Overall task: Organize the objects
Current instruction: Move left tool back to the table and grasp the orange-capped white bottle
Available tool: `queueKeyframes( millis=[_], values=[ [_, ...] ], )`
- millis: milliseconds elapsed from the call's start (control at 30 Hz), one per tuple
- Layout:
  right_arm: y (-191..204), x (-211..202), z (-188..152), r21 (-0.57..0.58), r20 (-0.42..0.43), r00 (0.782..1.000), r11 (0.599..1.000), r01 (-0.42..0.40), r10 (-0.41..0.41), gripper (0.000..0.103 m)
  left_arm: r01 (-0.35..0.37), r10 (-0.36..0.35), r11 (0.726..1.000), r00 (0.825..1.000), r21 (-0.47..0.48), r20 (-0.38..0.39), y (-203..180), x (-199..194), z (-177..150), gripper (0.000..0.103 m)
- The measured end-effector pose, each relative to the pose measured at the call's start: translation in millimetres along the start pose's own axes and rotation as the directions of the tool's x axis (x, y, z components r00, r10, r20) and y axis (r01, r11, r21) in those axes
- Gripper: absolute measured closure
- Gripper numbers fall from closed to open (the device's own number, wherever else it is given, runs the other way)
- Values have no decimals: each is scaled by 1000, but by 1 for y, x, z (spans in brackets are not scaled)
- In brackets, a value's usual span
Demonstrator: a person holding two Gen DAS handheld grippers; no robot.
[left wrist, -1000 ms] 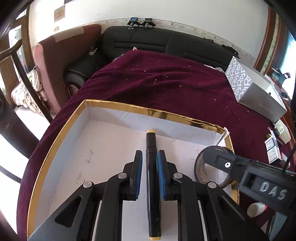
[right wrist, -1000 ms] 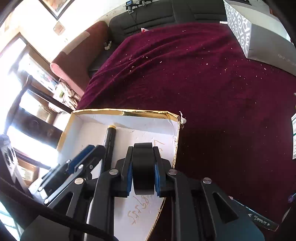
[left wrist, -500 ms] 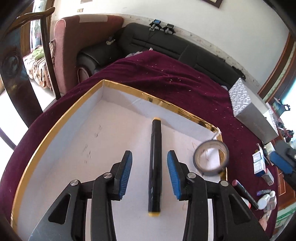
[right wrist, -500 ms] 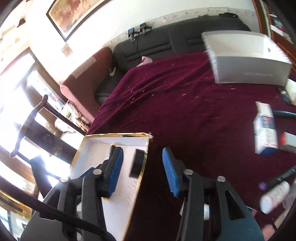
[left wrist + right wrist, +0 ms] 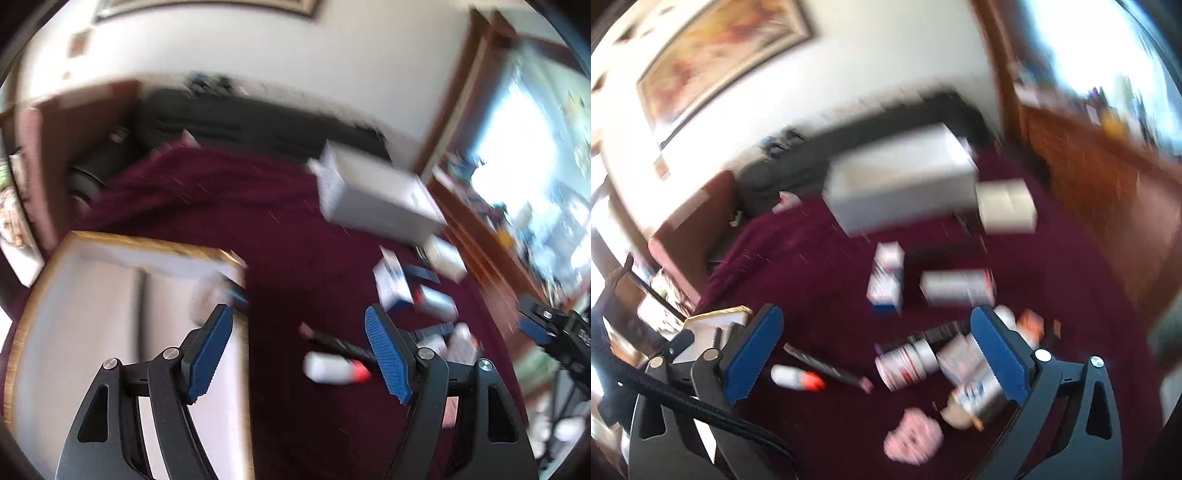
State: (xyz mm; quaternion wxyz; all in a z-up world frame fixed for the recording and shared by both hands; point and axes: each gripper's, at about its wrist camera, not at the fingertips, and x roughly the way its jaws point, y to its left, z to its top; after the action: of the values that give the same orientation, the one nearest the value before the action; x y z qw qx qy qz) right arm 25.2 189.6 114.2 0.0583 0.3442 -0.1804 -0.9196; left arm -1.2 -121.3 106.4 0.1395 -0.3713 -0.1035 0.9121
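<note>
Both views are motion-blurred. My left gripper [image 5: 299,350] is wide open and empty, above the gold-rimmed white box's [image 5: 122,242] right edge. The black marker [image 5: 140,306] and the tape roll [image 5: 207,295] lie inside the box. A white tube with a red cap [image 5: 334,369] and a dark pen [image 5: 332,341] lie on the maroon cloth between the left jaws. My right gripper [image 5: 875,350] is wide open and empty above a heap of loose items: a white-red bottle [image 5: 905,363], the red-capped tube [image 5: 796,376], small cartons [image 5: 886,280] and a pink object [image 5: 912,439].
A large white-grey box [image 5: 901,192] and a smaller white box [image 5: 1006,205] stand at the far side of the cloth. A dark sofa [image 5: 240,122] and a red armchair [image 5: 690,225] are behind. A wooden cabinet [image 5: 1089,177] runs along the right.
Both grippers swung right, away from the box toward the loose items, and opened wider. The marker and the tape stay in the box.
</note>
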Motion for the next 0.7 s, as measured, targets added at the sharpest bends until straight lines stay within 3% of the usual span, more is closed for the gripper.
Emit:
queueKeyframes(
  millis=[233,433,533,600,633,700],
  values=[
    [-42,31,-30,96,-30,999,995,-15,18,2,-81,112,972,985,221,-132,-35,59,-23,35],
    [-47,45,-40,75,-43,997,996,-54,58,2,-136,176,964,971,230,-163,-44,87,-20,34],
    [-43,49,-44,58,-53,996,996,-72,75,2,-76,123,979,960,189,-250,-44,107,-20,35],
    [-43,50,-46,53,-54,995,995,-84,87,2,-18,67,989,941,149,-331,-44,119,-28,35],
    [-43,50,-46,51,-52,995,995,-86,88,2,-17,71,986,945,168,-318,-47,117,-30,35],
    [-44,50,-47,51,-47,995,995,-91,93,2,51,31,976,929,211,-369,-57,113,-35,35]
  ],
)
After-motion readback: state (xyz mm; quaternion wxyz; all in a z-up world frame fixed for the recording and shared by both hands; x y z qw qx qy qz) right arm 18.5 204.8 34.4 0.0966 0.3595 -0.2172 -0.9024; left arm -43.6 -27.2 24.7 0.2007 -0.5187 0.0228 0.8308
